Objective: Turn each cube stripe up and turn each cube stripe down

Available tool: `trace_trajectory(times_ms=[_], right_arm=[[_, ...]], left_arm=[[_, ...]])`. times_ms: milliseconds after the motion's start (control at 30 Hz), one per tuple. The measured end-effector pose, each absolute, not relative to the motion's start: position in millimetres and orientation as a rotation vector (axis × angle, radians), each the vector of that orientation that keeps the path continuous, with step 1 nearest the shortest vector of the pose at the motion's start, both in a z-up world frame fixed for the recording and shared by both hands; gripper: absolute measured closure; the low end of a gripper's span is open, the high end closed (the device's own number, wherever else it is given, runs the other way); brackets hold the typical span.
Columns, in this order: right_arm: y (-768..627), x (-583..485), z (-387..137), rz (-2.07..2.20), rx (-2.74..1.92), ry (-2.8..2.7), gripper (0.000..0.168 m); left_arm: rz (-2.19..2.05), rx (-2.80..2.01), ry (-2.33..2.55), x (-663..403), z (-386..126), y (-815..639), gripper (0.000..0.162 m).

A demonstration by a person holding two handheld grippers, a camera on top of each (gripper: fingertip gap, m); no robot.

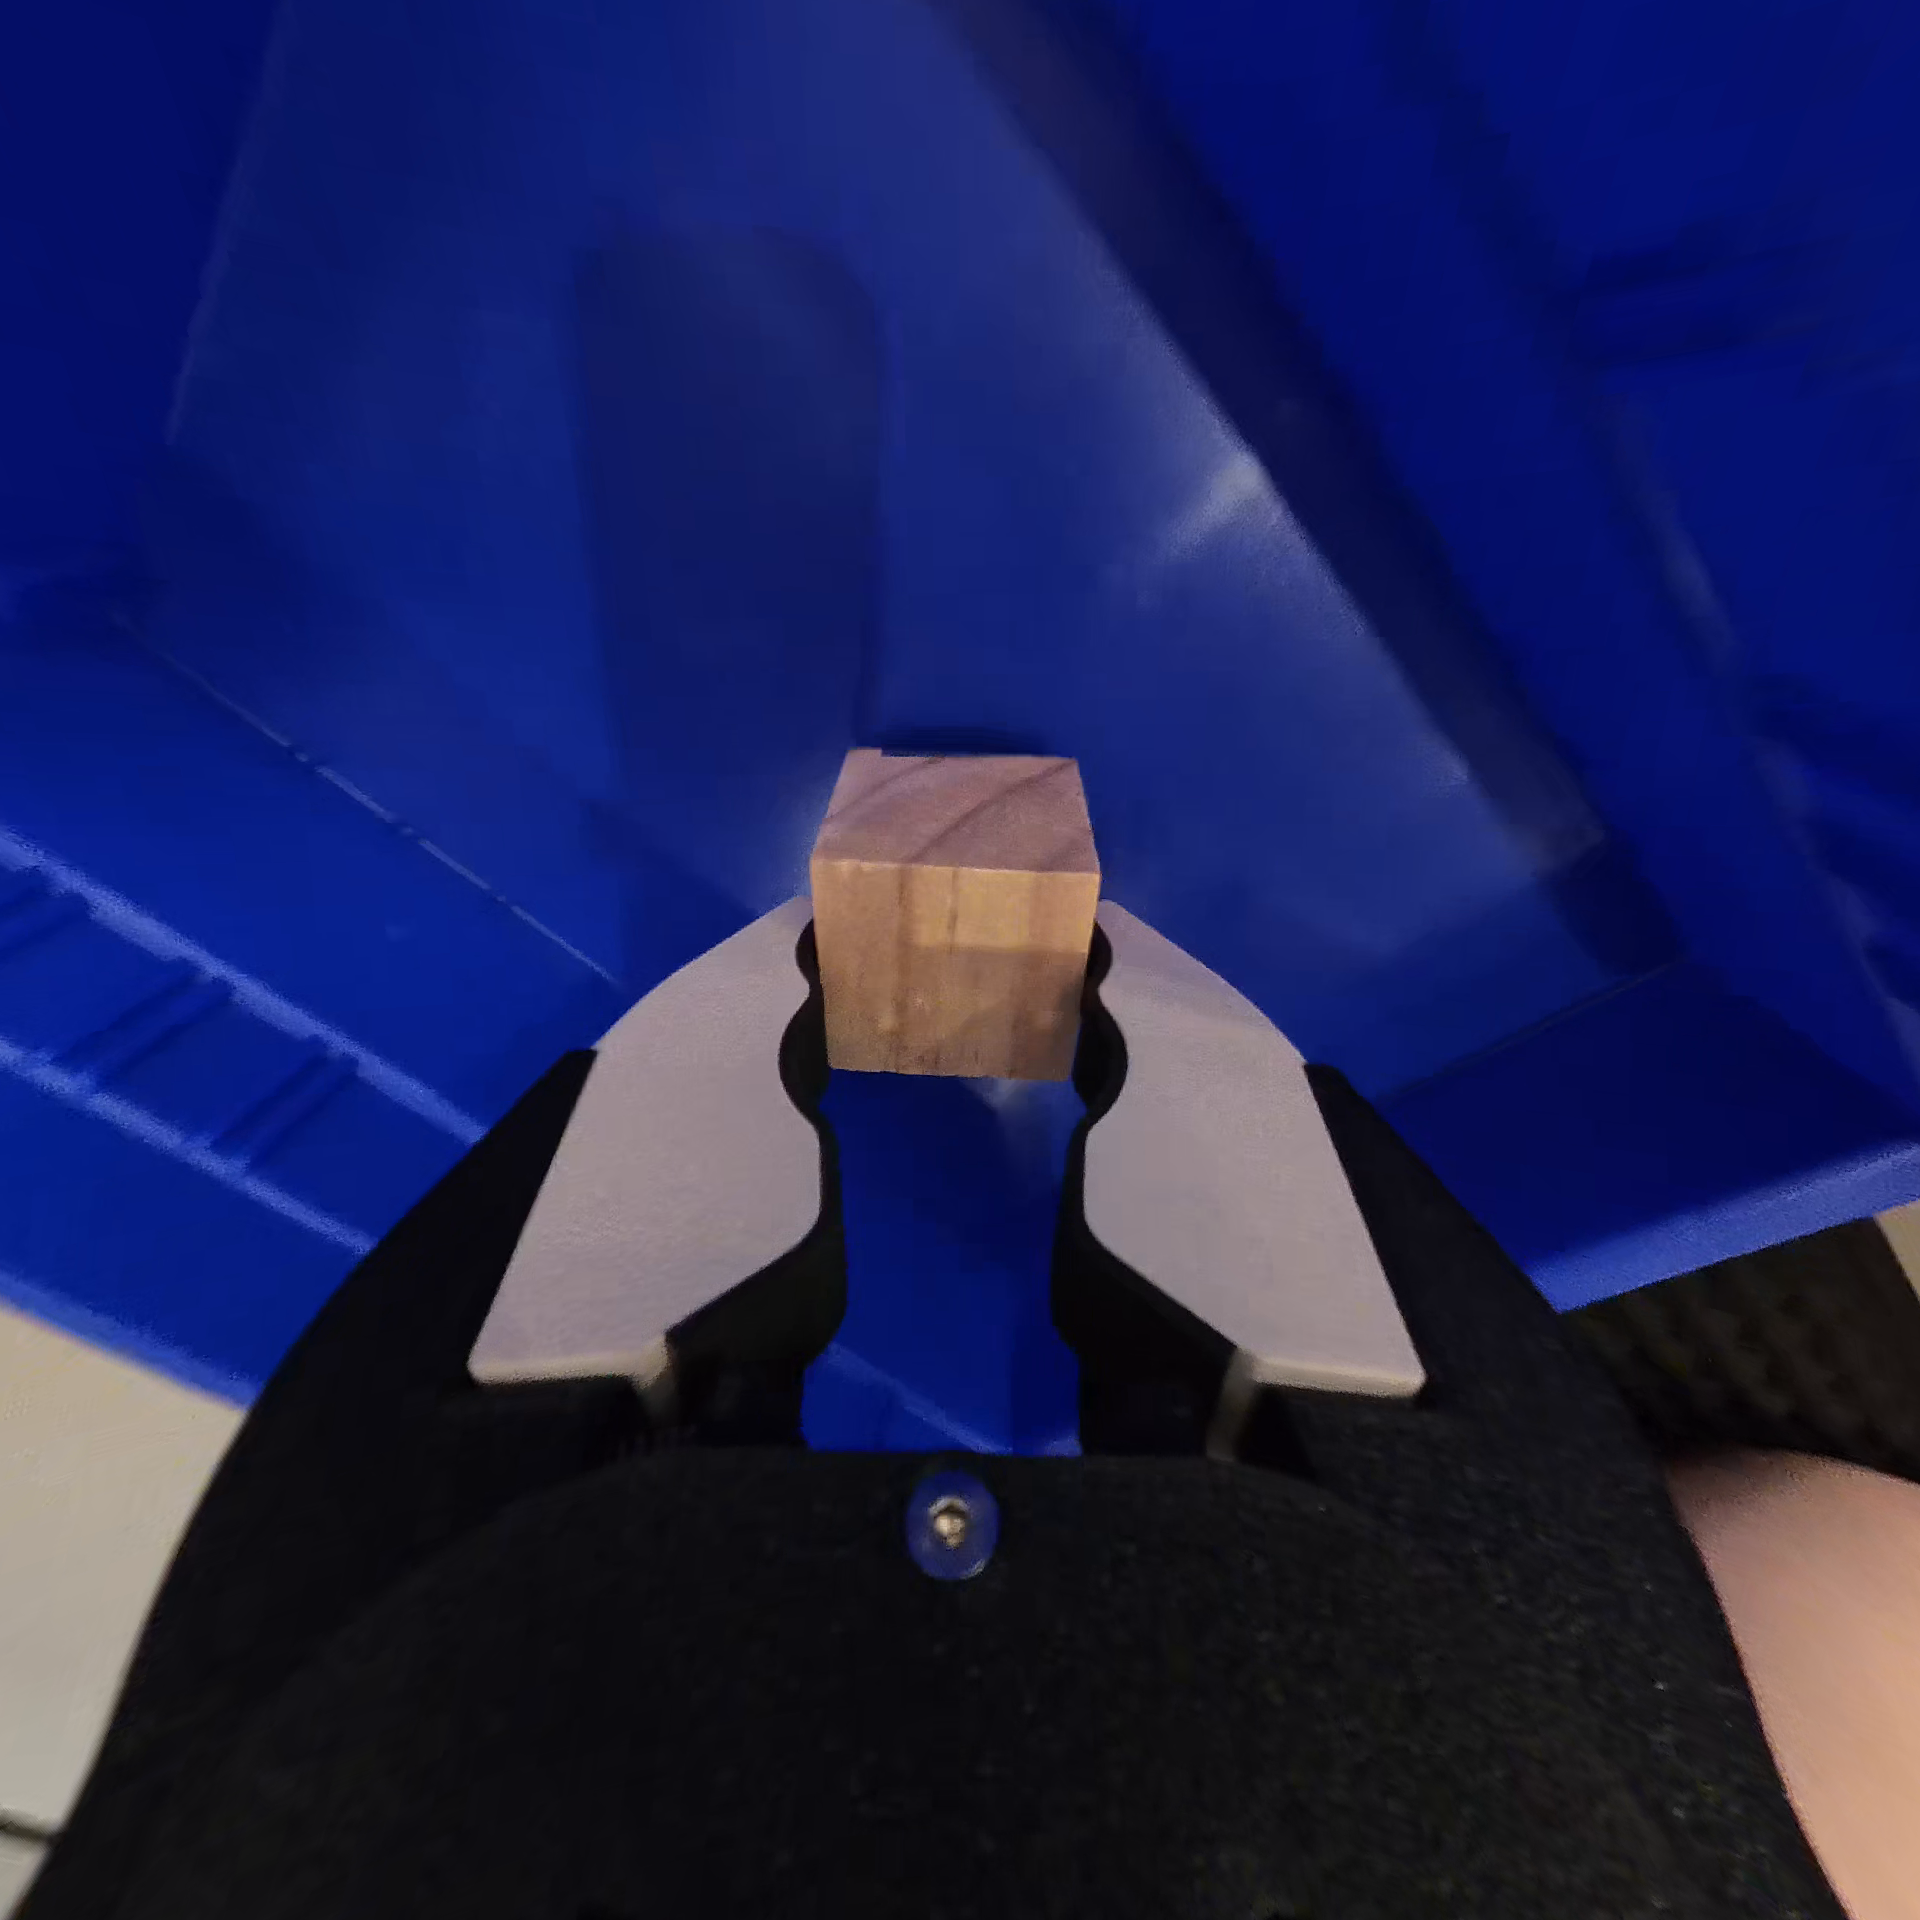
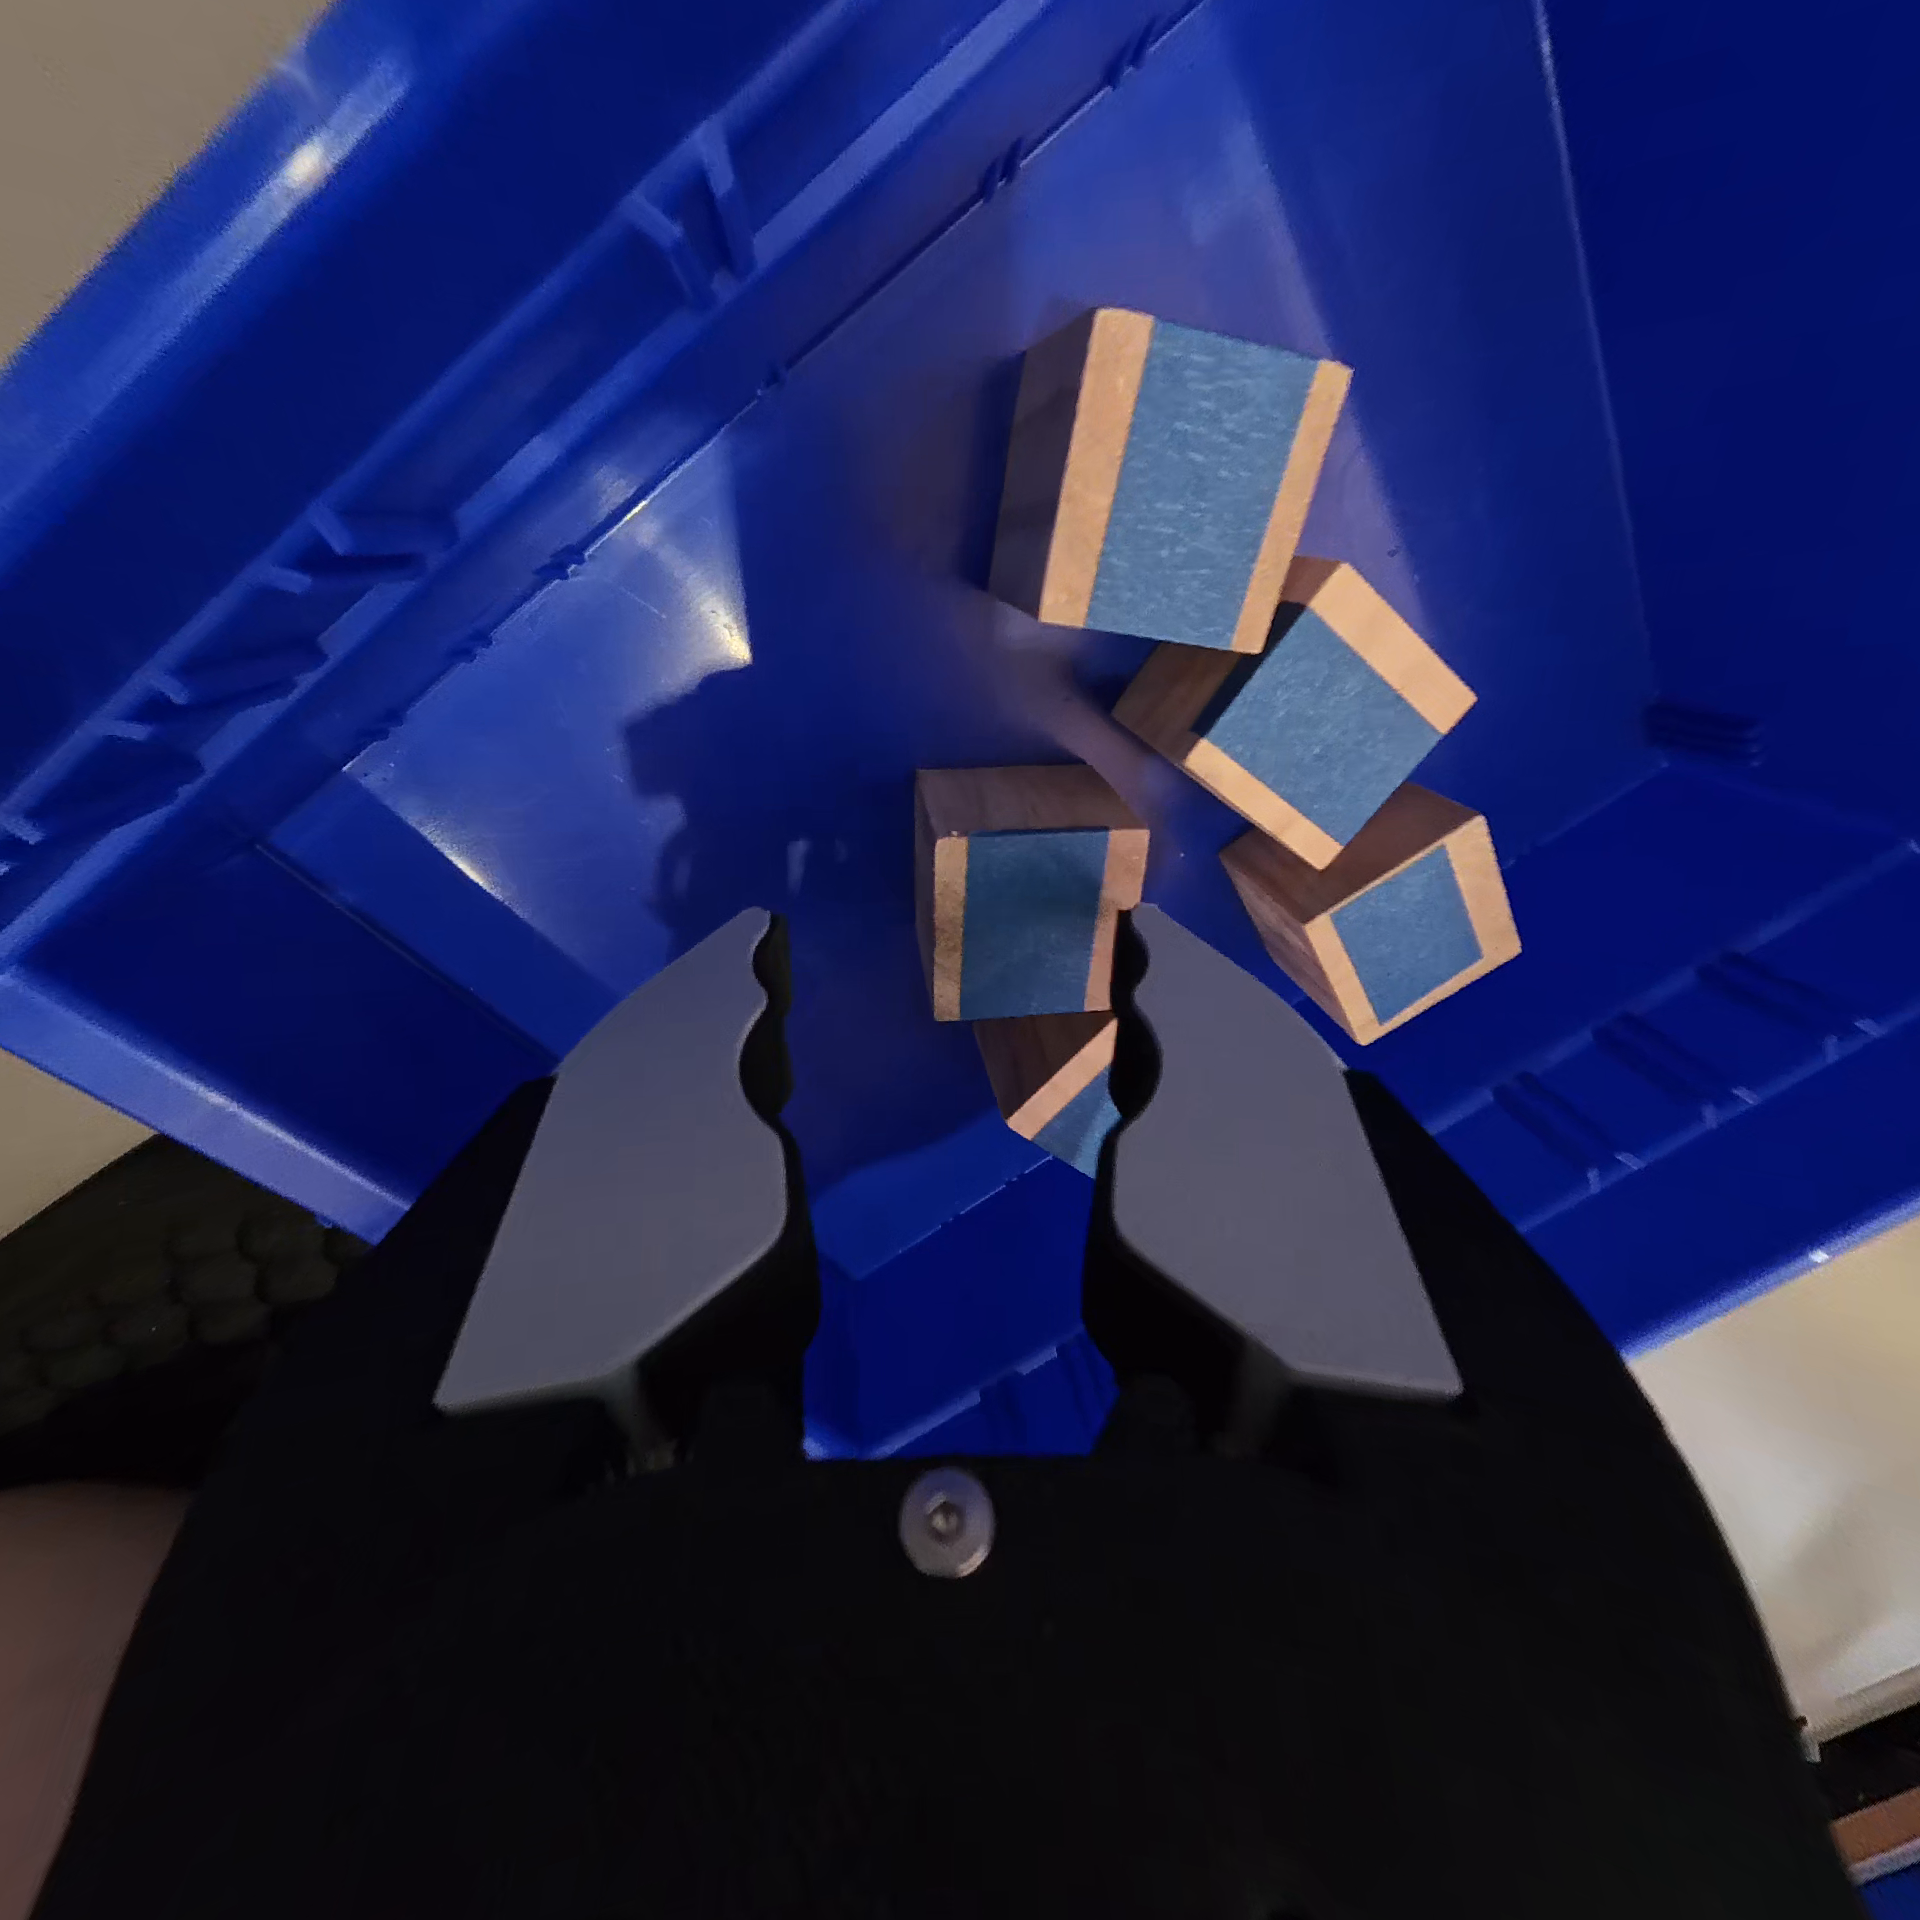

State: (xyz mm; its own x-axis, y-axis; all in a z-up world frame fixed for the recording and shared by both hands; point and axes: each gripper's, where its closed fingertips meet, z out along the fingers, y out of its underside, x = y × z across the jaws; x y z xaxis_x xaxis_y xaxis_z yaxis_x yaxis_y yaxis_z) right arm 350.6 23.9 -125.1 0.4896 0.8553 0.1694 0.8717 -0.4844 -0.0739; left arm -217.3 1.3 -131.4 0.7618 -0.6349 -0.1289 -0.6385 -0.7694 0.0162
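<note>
In the left wrist view, my left gripper (image 1: 954, 914) is shut on a plain wooden cube (image 1: 951, 966) and holds it inside the blue plastic bin (image 1: 416, 520). No stripe shows on the faces I see. In the right wrist view, my right gripper (image 2: 951, 920) is open above the bin floor (image 2: 520, 727). Several wooden cubes lie there with blue tape stripes facing me: one far (image 2: 1174, 478), one below it (image 2: 1309, 717), one at the right (image 2: 1382, 925). Another cube (image 2: 1023, 914) sits just beyond my fingertips. One more cube (image 2: 1070, 1101) is partly hidden behind the right finger.
The bin's ribbed walls (image 2: 312, 540) rise on all sides. A black hex-textured mat (image 2: 135, 1278) lies under the bin and also shows in the left wrist view (image 1: 1766, 1351). A pale table surface (image 2: 1766, 1475) lies outside. A person's arm (image 1: 1829, 1662) is at the lower right.
</note>
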Motion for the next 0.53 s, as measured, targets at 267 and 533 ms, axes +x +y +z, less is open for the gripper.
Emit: trace_trajectory(times_ms=[267,533], right_arm=[[39.3,344.2,-70.9,-0.296,-2.378,-1.366,0.117],[34.8,250.0,80.8,-0.311,-1.575,-1.115,0.102]], left_arm=[[-0.352,-2.280,0.875,-140.9,-4.5,28.8,0.117],[-1.383,-1.797,0.855,1.8,95.8,-22.5,0.118]])
